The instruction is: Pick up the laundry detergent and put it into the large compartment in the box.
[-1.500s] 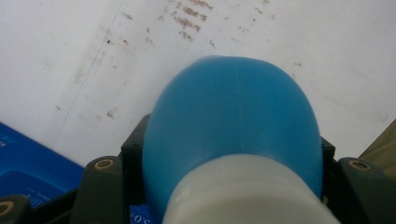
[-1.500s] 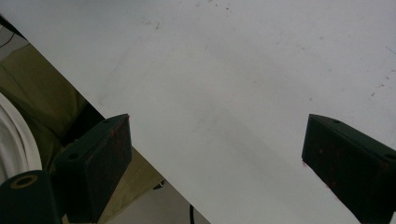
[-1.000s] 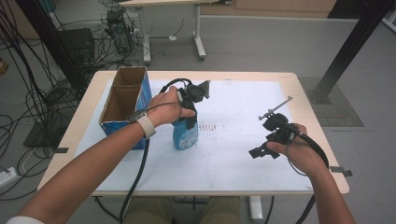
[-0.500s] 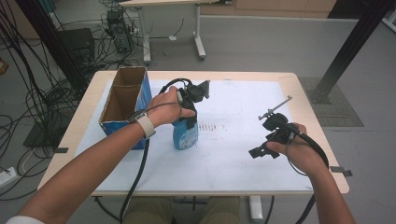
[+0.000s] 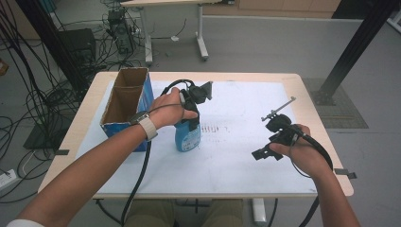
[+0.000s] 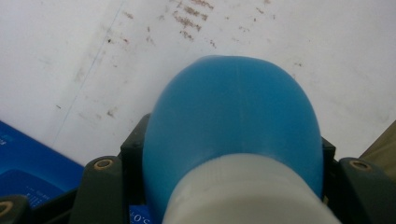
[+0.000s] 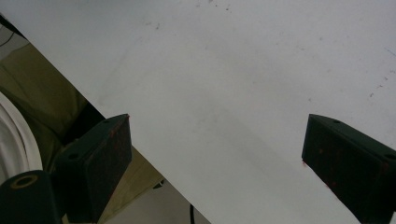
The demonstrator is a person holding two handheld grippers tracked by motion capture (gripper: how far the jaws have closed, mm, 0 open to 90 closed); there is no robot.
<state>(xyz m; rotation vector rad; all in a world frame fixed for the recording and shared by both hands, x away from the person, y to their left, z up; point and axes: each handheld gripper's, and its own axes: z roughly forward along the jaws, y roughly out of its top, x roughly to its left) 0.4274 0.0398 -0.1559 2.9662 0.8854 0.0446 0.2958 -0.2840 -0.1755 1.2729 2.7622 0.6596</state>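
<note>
My left gripper (image 5: 193,109) is clamped on the neck of the blue bottle (image 5: 187,136), which stands upright directly below it, long axis vertical, base on the sheet. In the left gripper view the bottle's blue shoulder (image 6: 233,121) bulges between both jaws. My right gripper (image 5: 273,138) hangs well apart to the bottle's right, jaws spread wide over bare paper with nothing between them; the left hand is plainly the nearer one. Just left of the bottle sits an open cardboard box (image 5: 124,108), likely the destination. Beneath everything lies a white sheet (image 5: 236,161) on a wooden table (image 5: 340,184). Beyond: grey floor, cable tangles, another table's legs.
</note>
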